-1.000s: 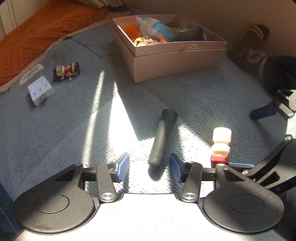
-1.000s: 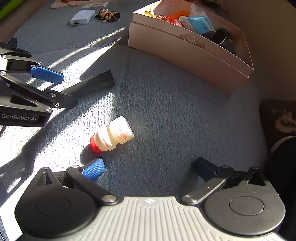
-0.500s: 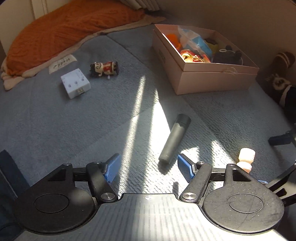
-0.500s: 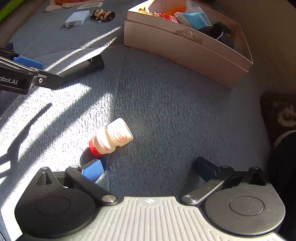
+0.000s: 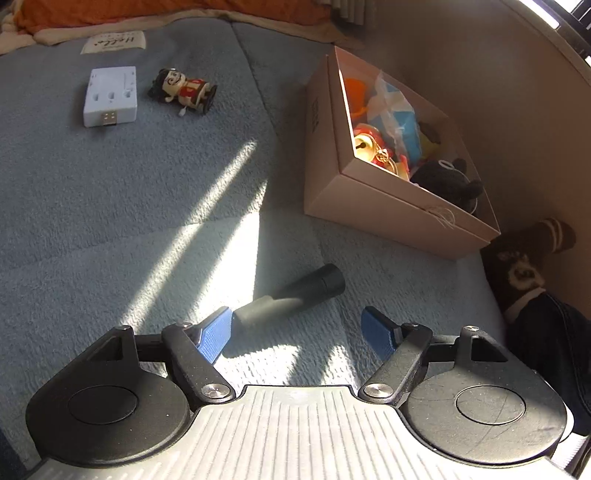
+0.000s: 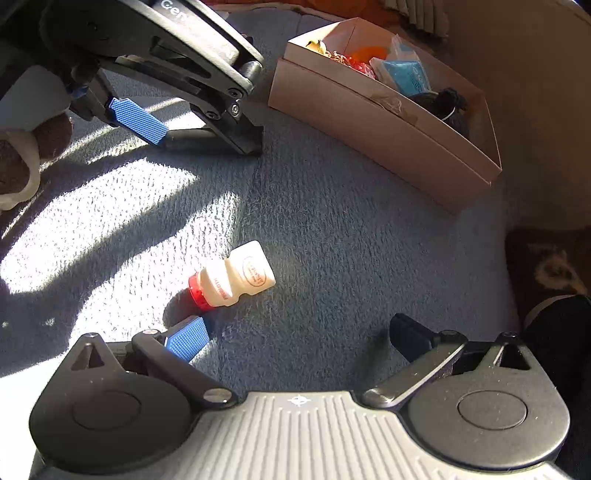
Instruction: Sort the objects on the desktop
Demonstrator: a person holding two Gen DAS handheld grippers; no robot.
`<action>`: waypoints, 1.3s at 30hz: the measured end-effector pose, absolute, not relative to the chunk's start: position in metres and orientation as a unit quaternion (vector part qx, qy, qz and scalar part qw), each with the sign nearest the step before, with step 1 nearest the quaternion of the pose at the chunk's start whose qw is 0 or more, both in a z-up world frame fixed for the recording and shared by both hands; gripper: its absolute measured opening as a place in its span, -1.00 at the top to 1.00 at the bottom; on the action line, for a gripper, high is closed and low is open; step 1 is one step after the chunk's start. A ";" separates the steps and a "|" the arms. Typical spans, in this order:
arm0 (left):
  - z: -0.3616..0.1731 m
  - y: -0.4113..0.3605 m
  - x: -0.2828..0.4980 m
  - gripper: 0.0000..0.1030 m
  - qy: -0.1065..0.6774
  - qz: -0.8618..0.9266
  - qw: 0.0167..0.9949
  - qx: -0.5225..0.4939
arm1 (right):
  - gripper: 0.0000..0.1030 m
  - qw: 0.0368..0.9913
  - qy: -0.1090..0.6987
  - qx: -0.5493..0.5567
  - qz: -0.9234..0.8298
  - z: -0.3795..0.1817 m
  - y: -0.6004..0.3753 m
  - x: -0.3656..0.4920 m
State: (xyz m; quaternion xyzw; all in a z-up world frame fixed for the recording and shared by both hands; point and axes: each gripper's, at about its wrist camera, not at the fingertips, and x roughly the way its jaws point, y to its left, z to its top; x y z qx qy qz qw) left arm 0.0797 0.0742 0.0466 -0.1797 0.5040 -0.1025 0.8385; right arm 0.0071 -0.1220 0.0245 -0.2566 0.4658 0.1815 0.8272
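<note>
A dark grey cylinder (image 5: 291, 295) lies on the blue carpet just ahead of my left gripper (image 5: 299, 332), which is open and empty; the cylinder's near end is close to the left finger. A small white bottle with a red cap (image 6: 232, 282) lies on its side just ahead of my right gripper (image 6: 299, 336), which is open and empty. A pink cardboard box (image 5: 373, 206) holding several toys stands at the right; it also shows in the right wrist view (image 6: 373, 118). The left gripper shows in the right wrist view (image 6: 177, 92), hovering at the upper left.
A white adapter block (image 5: 110, 96) and a small toy figure (image 5: 183, 92) lie far left on the carpet. A paper label (image 5: 114, 42) and orange blanket (image 5: 147, 11) lie beyond. A brown plush (image 5: 524, 258) and dark cloth sit against the wall at the right.
The left gripper has swung right and tilted, so the cylinder now lies crosswise before its fingers and the box is nearer. In the right wrist view the left gripper has come closer overhead. The bottle has not moved.
</note>
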 end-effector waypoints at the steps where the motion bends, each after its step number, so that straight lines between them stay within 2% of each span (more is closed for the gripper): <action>1: 0.047 0.071 0.082 -0.57 0.502 -0.102 0.840 -0.177 | -1.00 0.828 0.458 -0.265 0.184 0.024 -0.121 0.005; 8: 0.044 0.047 0.100 -0.57 0.491 -0.091 0.856 -0.131 | -1.00 0.832 0.423 -0.302 0.196 0.024 -0.111 -0.003; 12: 0.044 0.029 0.099 -0.56 0.477 -0.098 0.871 -0.060 | -1.00 0.832 0.423 -0.299 0.199 0.024 -0.115 -0.006; 21: 0.047 0.044 0.036 -0.56 0.487 -0.175 0.855 0.032 | -0.98 0.831 0.418 -0.284 0.235 0.032 -0.106 -0.018; 25: 0.047 0.062 0.010 -0.58 0.490 -0.167 0.855 0.038 | -0.45 0.821 0.426 -0.282 0.255 0.031 -0.102 -0.014; 32: 0.059 0.066 0.007 -0.75 0.478 -0.173 0.861 0.028 | 0.10 0.814 0.426 -0.287 0.272 0.035 -0.095 -0.013; 39: 0.049 0.061 0.005 -0.77 0.493 -0.170 0.852 0.046 | 0.13 0.807 0.472 -0.233 0.266 0.049 -0.109 0.000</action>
